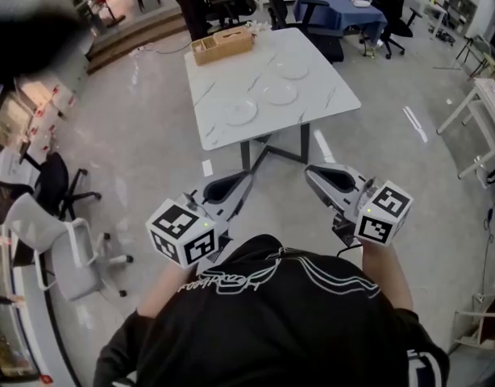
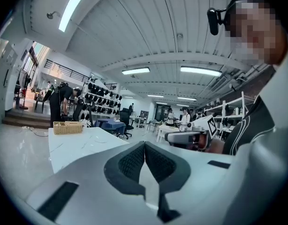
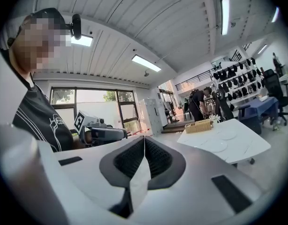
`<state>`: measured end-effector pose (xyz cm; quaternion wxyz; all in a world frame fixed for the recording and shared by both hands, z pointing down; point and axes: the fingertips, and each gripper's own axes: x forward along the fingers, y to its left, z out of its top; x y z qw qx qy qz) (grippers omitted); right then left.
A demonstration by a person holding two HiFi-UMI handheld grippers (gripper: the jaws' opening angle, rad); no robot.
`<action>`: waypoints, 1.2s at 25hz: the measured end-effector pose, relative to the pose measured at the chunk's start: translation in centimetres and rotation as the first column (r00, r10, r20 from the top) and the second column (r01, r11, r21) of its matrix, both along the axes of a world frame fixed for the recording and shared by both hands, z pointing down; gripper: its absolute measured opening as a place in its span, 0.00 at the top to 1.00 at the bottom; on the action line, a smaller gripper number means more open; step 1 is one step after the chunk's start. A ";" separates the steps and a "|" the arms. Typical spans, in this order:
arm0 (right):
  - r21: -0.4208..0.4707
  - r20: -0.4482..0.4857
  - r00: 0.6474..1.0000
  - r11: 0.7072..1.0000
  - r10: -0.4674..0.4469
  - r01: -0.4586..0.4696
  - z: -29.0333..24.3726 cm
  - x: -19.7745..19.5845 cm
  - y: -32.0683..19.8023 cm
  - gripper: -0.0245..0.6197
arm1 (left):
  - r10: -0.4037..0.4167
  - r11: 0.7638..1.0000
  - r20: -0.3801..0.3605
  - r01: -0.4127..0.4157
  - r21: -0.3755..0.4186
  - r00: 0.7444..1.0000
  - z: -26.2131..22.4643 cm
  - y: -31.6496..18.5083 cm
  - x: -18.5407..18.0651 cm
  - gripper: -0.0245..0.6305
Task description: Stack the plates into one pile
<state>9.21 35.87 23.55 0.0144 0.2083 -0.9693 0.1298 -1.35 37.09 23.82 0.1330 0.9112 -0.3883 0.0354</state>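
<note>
Three clear plates lie apart on a white marble table [image 1: 328, 95]: one near the front [image 1: 240, 111], one in the middle [image 1: 280, 93], one further back [image 1: 291, 69]. Both grippers are held close to the person's chest, well short of the table. My left gripper [image 1: 247, 177] is shut with nothing in it; in the left gripper view its pads [image 2: 144, 146] meet. My right gripper [image 1: 310, 170] is shut and empty too, its pads [image 3: 144, 142] closed together. In the right gripper view the table [image 3: 249, 149] and two plates [image 3: 227, 136] [image 3: 216, 146] show far off.
A wicker basket [image 1: 222, 45] stands at the table's far left corner. Office chairs [image 1: 66, 244] stand on the floor to the left, a blue-covered table [image 1: 340, 6] lies beyond, and a white bench [image 1: 489, 107] is at the right. A person [image 2: 59, 102] bends over at the back.
</note>
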 end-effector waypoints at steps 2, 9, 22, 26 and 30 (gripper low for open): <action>-0.006 -0.011 1.000 1.000 0.003 -0.003 0.4 0.1 -0.3 0.92 | -0.008 1.000 0.001 0.008 -0.004 1.000 0.1 -0.2 -0.1 0.93; -0.010 -0.047 0.999 1.000 0.013 -0.013 2.0 -0.1 -2.2 0.63 | -0.017 0.999 0.020 0.018 -0.028 1.000 1.5 -1.4 -0.3 0.93; -0.093 -0.121 0.992 0.995 0.035 -0.047 6.7 -2.9 -12.3 0.55 | -0.062 0.988 0.022 0.065 -0.142 0.998 5.8 -10.7 -4.2 0.93; -0.147 -0.124 0.991 0.987 0.040 -0.058 8.8 -4.4 -17.3 0.55 | -0.073 0.977 0.026 0.077 -0.198 0.997 8.0 -15.7 -6.0 0.93; -0.189 -0.157 0.987 0.980 0.036 -0.066 11.1 -6.2 -22.0 0.56 | -0.076 0.970 0.056 0.087 -0.227 0.996 10.1 -20.7 -8.1 0.93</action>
